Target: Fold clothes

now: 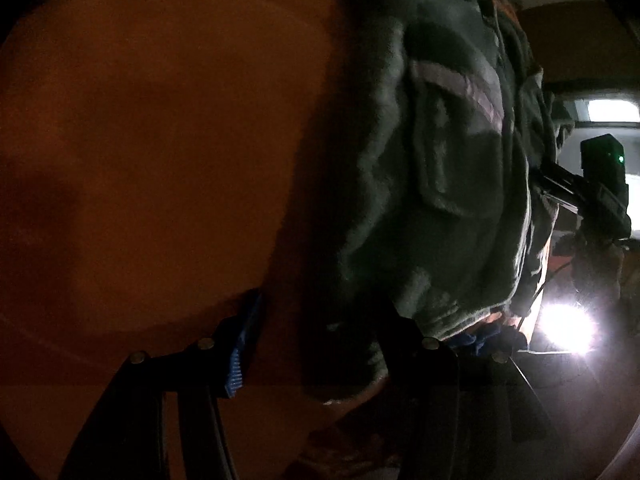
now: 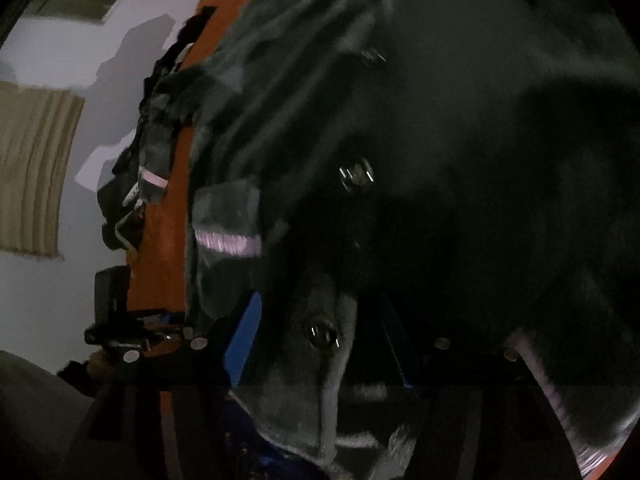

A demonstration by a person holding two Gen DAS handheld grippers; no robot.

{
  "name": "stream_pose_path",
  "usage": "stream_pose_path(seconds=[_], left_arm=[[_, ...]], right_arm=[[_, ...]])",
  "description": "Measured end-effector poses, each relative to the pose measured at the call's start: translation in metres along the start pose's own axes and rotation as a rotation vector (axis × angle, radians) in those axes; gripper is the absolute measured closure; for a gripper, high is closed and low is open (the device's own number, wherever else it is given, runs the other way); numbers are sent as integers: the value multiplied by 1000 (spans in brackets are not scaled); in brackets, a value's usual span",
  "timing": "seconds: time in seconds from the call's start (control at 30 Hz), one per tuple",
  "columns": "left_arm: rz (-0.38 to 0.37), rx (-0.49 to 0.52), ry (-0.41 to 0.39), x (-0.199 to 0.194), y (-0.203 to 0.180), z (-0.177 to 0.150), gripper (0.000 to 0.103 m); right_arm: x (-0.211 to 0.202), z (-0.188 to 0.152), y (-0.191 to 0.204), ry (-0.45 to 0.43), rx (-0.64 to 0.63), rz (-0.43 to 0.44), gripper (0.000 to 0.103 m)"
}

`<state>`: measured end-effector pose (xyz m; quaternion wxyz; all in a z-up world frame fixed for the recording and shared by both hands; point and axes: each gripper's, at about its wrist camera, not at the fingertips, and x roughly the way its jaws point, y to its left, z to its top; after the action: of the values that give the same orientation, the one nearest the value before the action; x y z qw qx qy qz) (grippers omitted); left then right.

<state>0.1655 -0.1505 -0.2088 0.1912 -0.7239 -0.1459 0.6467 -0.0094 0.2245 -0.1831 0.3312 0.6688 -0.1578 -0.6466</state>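
Observation:
A dark green fleece jacket [image 1: 440, 168] with a pink-striped pocket and metal snaps lies bunched on an orange surface [image 1: 160, 140]. My left gripper [image 1: 360, 344] is open, its blue-padded fingers [image 1: 242, 344] spread wide. The jacket's hem lies between them and drapes over the right finger. In the right wrist view the jacket [image 2: 440, 160] fills most of the frame. My right gripper [image 2: 324, 340] is open too, and a snap-edged fold of the jacket sits between its fingers [image 2: 246, 332], hiding the right one. The right gripper's body [image 1: 600, 184] shows beyond the jacket.
The scene is very dim. A bright lamp glare [image 1: 564, 324] sits at the lower right. Another dark garment [image 2: 148, 168] with a pink stripe lies at the orange surface's [image 2: 160, 264] edge. Behind it are a white wall [image 2: 60, 60] and a beige curtain [image 2: 32, 168].

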Motion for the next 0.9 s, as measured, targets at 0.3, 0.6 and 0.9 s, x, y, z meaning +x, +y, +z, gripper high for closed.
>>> stream_pose_path(seconds=[0.3, 0.6, 0.9], left_arm=[[-47, -111, -2, 4, 10, -9, 46], [-105, -111, 26, 7, 4, -12, 45], [-68, -87, -36, -13, 7, -25, 90]], right_arm=[[11, -64, -3, 88, 67, 107, 98], [-6, -78, -6, 50, 28, 66, 98], [15, -83, -5, 132, 50, 146, 67]])
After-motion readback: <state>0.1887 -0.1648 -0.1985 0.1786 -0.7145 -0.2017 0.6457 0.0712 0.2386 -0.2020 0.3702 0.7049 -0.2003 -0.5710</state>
